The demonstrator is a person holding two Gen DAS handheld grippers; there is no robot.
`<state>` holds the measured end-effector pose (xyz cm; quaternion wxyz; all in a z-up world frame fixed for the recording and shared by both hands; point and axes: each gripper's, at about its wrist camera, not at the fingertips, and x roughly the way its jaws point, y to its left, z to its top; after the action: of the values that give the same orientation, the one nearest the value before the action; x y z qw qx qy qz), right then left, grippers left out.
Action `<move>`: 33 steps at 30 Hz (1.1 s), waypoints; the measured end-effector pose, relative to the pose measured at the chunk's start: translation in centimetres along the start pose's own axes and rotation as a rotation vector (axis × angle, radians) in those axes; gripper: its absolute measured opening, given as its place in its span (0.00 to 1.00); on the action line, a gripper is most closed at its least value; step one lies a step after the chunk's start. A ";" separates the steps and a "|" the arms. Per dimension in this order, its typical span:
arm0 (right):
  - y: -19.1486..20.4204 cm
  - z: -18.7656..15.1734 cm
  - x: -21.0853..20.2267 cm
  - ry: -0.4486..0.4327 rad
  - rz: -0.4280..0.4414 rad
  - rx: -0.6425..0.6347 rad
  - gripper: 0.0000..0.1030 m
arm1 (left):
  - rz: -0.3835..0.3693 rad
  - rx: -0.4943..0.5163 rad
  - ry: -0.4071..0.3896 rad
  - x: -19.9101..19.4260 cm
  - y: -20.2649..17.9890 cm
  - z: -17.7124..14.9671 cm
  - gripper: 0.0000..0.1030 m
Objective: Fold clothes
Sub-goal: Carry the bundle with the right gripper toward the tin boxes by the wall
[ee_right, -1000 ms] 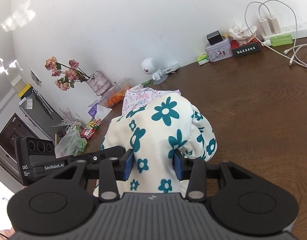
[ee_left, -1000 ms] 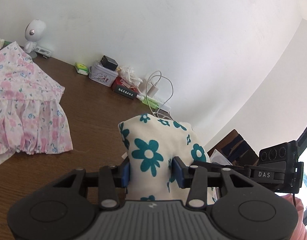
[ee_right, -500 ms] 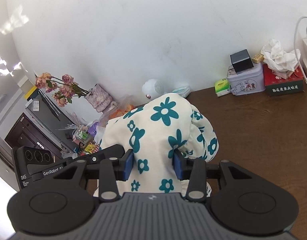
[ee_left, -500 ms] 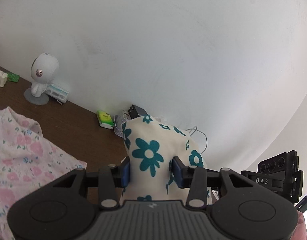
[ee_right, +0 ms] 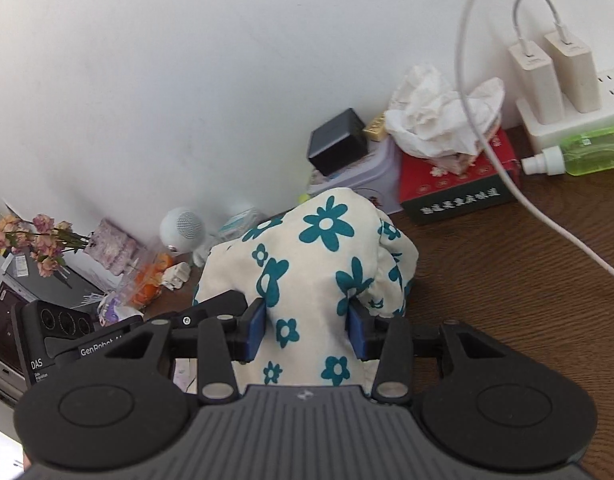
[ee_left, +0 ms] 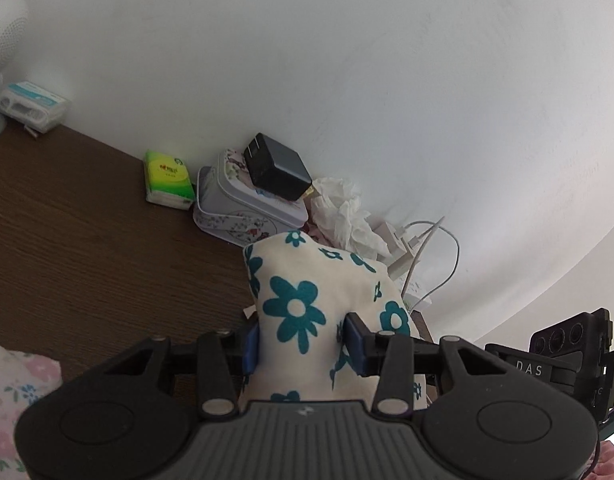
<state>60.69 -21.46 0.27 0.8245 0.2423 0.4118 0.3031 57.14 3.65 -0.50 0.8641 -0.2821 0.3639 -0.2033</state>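
Observation:
A cream garment with teal flowers (ee_left: pixel 307 300) is gripped by both grippers and bunches up between their blue pads. My left gripper (ee_left: pixel 303 346) is shut on one part of it, above the dark wooden table (ee_left: pixel 87 248). My right gripper (ee_right: pixel 305 328) is shut on another part of the same garment (ee_right: pixel 319 264), close to the back wall. A pink floral garment (ee_left: pixel 15 400) lies on the table at the lower left of the left wrist view. The right gripper's body (ee_left: pixel 567 356) shows at the right edge of that view.
Along the wall stand a green tissue pack (ee_left: pixel 169 178), a tin (ee_left: pixel 243 208) with a black charger (ee_left: pixel 275 172) on it, a red tissue box (ee_right: pixel 459 184), a power strip with white chargers and cables (ee_right: pixel 555 76) and a green spray bottle (ee_right: pixel 583 152). A white camera (ee_right: pixel 183 228) and flowers (ee_right: pixel 31 240) stand to the left.
Both grippers have carried the flowered garment forward towards the back wall; the tin, charger and tissue box are now much closer. The pink garment has slid to the view's lower left corner.

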 end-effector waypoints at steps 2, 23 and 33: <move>-1.1 0.3 -0.2 0.008 -0.030 -0.001 0.41 | -0.015 -0.025 0.015 1.3 0.1 -0.8 0.39; 1.4 0.8 -4.6 -0.091 -0.277 -0.186 0.64 | 0.098 0.126 -0.111 -1.3 -3.2 -0.8 0.65; 3.7 -4.2 -0.9 -0.019 -0.447 -0.393 0.27 | 0.178 0.261 -0.009 2.4 -4.8 -3.9 0.17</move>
<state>55.70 -18.91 0.87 0.9058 -0.0158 0.3806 0.1854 55.15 -2.65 -0.93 0.9096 -0.1350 0.3543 -0.1702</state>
